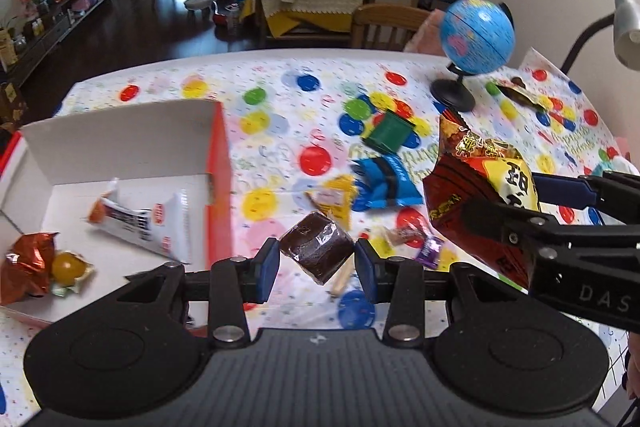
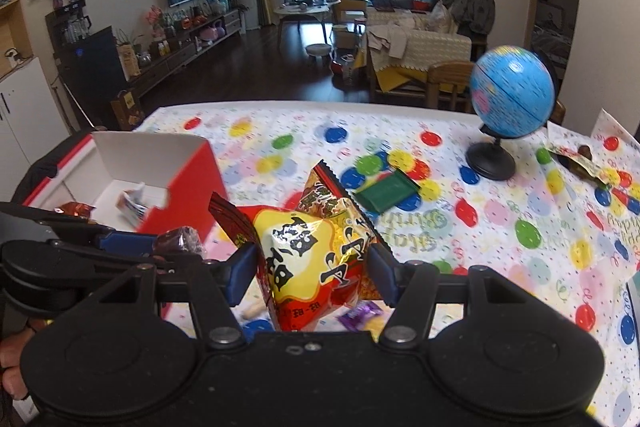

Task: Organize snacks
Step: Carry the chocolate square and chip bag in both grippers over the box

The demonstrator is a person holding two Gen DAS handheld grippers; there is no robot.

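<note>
Left wrist view: left tongs (image 1: 316,261) pinch a tilted brown cake (image 1: 316,251); right tongs (image 2: 312,267) clamp an apparently upright red bag (image 2: 316,259).

An open red-and-white cardboard box (image 1: 120,155) sits at the left edge of the tabletop (image 1: 280,83), holding a white snack tube (image 1: 140,223) and an orange foil packet (image 1: 28,263). A blue globe on a black stand (image 1: 472,39) stands near the far right corner, with a green square packet (image 1: 390,135) and a blue wrapper (image 1: 384,183) between box and globe.
</note>
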